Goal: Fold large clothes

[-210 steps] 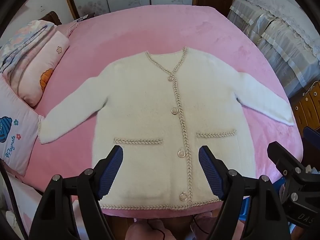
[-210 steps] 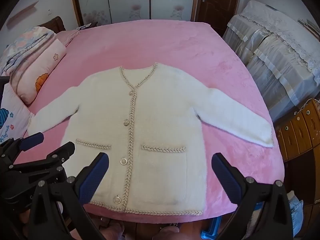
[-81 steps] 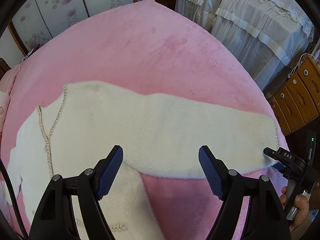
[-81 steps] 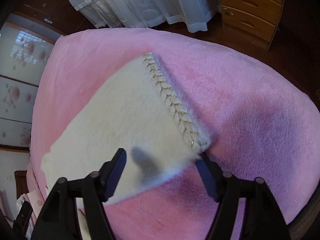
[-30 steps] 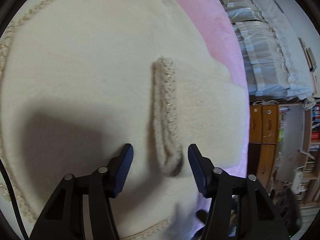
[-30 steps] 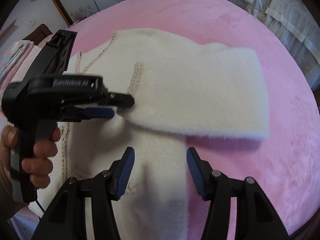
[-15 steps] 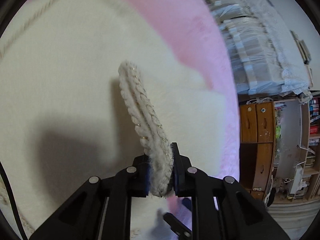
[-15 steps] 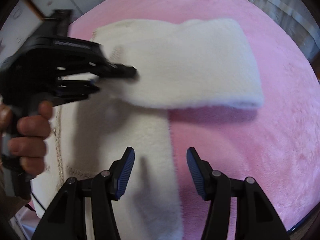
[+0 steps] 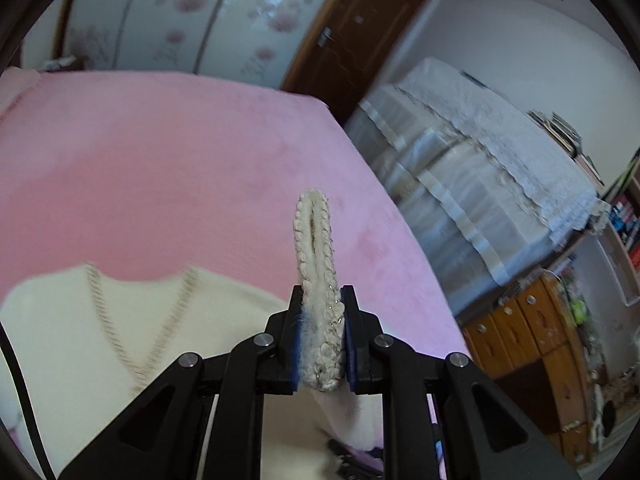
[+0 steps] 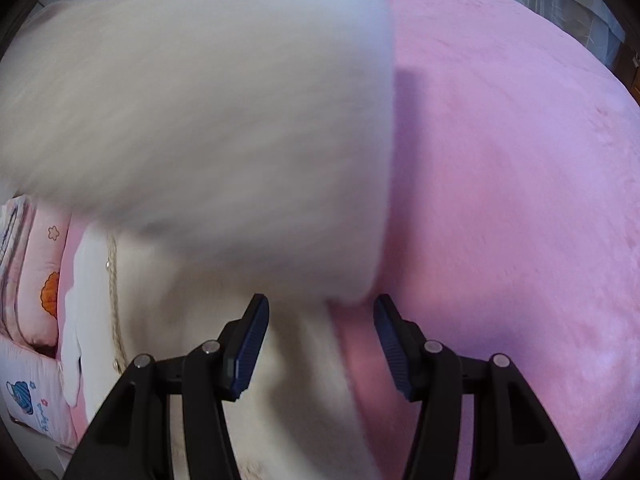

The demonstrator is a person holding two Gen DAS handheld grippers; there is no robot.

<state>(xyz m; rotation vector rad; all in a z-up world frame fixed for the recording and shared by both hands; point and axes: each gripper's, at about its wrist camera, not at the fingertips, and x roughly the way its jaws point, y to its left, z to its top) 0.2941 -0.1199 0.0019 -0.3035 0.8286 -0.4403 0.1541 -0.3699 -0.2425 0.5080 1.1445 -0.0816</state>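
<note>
Cardigan [image 9: 60,340]: cream, fluffy knit, braided trim at the V-neck; body lies flat on the bed. One sleeve [image 10: 208,120] is raised off the body and blurred in the right wrist view.

Sleeve cuff [image 9: 318,280]: braided, gold-flecked band, standing on edge and clamped between the closed fingers of the left gripper [image 9: 320,344]. Cuff rises well above the fingertips; loose pile shows at the left pad.

Right gripper [image 10: 318,340]: fingers spread apart, holding nothing, hanging low over the side edge of the cardigan body, just beneath the raised sleeve.

Handling note, as a judgement: the step appears to be laying the sleeve across the chest. To do it well, carry the cuff level and with light tension so the sleeve drapes without twisting; set it down square to the button placket, inside the body outline; release only once the cuff rests on the knit. The free right gripper could pin the shoulder fold or side seam so the body does not drag on the plush cover. Pile may snag on the pads; open fully before withdrawing.

Bed cover [image 10: 520,160]: pink plush, under the garment.

Pillows [image 10: 36,280]: pink, printed, at the bed's edge beside the cardigan.

Door [image 9: 352,36]: brown, beyond the bed.
</note>
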